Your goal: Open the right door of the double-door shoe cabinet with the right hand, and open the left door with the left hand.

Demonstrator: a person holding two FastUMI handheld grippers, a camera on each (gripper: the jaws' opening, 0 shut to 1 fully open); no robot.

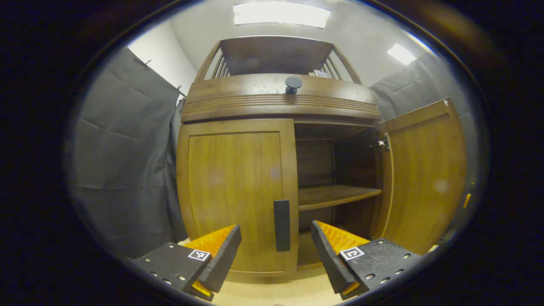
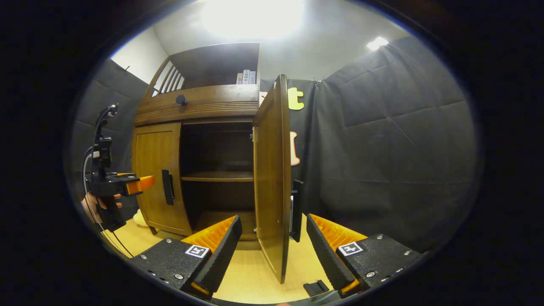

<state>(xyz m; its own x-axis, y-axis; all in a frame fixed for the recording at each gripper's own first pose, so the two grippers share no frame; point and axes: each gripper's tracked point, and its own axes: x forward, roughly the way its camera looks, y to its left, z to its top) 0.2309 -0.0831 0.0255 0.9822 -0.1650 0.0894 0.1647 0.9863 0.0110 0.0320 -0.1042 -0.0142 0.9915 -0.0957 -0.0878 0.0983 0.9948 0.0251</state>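
The wooden shoe cabinet point(image 1: 280, 100) stands ahead. Its left door point(image 1: 233, 187) is closed, with a dark vertical handle point(image 1: 281, 225) on its inner edge. My left gripper point(image 1: 276, 250) is open, its fingers on either side of that handle but short of it. The right door point(image 1: 425, 174) is swung wide, baring the inner shelf point(image 1: 335, 195). In the right gripper view the right door point(image 2: 272, 170) shows edge-on, its handle point(image 2: 296, 210) on the far face. My right gripper point(image 2: 272, 250) is open, straddling the door's lower edge without touching. The left gripper point(image 2: 138, 184), held in a hand point(image 2: 91, 204), hovers before the left door point(image 2: 159, 170).
Grey and black cloth walls point(image 1: 123, 161) close in on both sides. A round dark knob point(image 1: 293, 83) sits on the cabinet's upper panel, with an open top shelf above it. A small dark object point(image 2: 316, 288) lies on the light wood floor point(image 2: 250, 276) near the open door.
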